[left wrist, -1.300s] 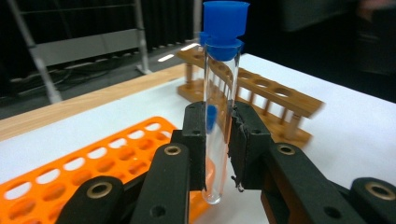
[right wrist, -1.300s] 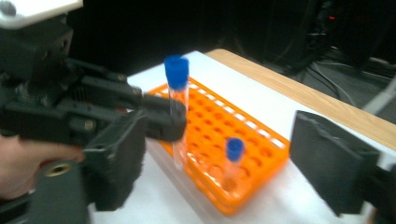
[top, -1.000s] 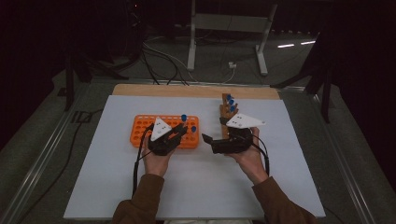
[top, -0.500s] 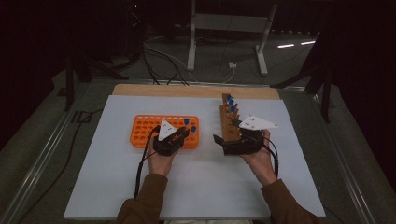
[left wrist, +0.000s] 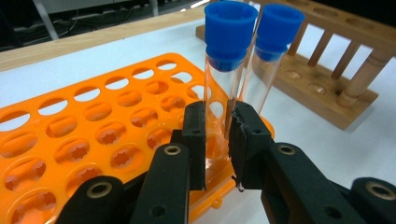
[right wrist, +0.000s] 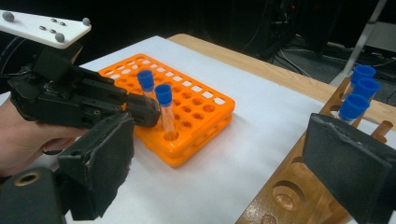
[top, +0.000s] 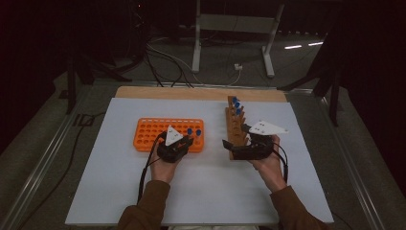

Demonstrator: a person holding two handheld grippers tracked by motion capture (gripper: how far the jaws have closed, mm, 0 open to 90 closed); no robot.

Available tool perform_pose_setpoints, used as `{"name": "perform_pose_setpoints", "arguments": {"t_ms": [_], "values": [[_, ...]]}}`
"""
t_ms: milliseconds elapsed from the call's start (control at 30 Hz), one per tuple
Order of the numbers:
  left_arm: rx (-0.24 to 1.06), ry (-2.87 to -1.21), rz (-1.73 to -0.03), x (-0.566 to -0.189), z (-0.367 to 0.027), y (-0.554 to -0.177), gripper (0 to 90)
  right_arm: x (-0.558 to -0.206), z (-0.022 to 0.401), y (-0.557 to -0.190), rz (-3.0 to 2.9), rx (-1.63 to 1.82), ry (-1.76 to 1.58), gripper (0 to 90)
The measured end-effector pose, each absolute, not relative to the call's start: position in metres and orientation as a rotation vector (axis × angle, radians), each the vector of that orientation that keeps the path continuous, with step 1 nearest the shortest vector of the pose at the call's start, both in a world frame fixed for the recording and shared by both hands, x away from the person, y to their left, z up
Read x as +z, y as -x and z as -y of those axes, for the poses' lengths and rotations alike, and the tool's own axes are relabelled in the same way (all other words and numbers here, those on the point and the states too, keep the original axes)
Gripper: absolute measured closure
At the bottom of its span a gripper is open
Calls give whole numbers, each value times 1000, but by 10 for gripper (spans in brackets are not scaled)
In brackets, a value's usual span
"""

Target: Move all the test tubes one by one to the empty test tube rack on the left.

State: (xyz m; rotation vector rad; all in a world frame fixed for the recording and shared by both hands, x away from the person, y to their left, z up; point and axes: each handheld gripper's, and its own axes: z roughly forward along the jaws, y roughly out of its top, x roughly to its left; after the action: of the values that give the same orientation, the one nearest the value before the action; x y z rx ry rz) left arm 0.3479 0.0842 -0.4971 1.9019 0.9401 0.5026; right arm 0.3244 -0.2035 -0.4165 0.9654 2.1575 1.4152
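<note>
High view: left gripper (top: 184, 141) sits at the near right corner of the orange rack (top: 148, 135), jaws clamped on a blue-capped tube (left wrist: 223, 79). Left gripper view confirms the grip: both pads press the clear glass low down, tube upright, its foot inside a corner hole of the rack. A 2nd capped tube (left wrist: 268, 60) stands just beyond it, nearly touching; whether the 2 glass walls meet can't be told.

Room: lots of bare white sheet (top: 210, 191) on the near side of both grippers and between them. Rack's front edge is right under the left jaws, w/ many vacant holes to that gripper's left.

Right gripper (top: 230, 146) is wide open w/ nothing between the pads, at the near end of the wooden rack (top: 234, 125). In the right gripper view its right-hand pad hangs over that rack's base, the other over bare sheet. 3 blue caps (right wrist: 359, 91) stand in the wooden rack past that pad.

Hidden: held tube's bottom is masked by the jaws and rack wall. Wooden rack's near end is cut off at the frame edge in the right gripper view and covered by the gripper from above. Surroundings beyond the table are too dark to read.
</note>
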Motion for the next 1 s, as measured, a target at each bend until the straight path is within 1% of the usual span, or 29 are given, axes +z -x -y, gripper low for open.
{"name": "perform_pose_setpoints", "arguments": {"t_ms": [200, 433, 600, 633, 733, 800, 1000], "values": [[522, -1945, -931, -501, -80, -348, 783, -419, 202, -325, -2161, 1413, -966, 93], [508, -1939, -944, -500, -80, -347, 769, -420, 202, -325, -2164, 1418, -970, 93], [460, -1870, -941, -490, -88, -342, 606, -419, 202, -326, -2165, 1413, -971, 93], [450, -1853, -944, -486, -91, -340, 554, -419, 203, -326, -2165, 1410, -970, 93], [468, -1808, -935, -474, -101, -332, 491, -419, 205, -328, -2159, 1408, -979, 92], [457, -1778, -929, -467, -109, -326, 448, -419, 205, -330, -2158, 1404, -981, 92], [497, -1750, -949, -455, -124, -309, 233, -416, 202, -334, -2158, 1394, -983, 72]]}}
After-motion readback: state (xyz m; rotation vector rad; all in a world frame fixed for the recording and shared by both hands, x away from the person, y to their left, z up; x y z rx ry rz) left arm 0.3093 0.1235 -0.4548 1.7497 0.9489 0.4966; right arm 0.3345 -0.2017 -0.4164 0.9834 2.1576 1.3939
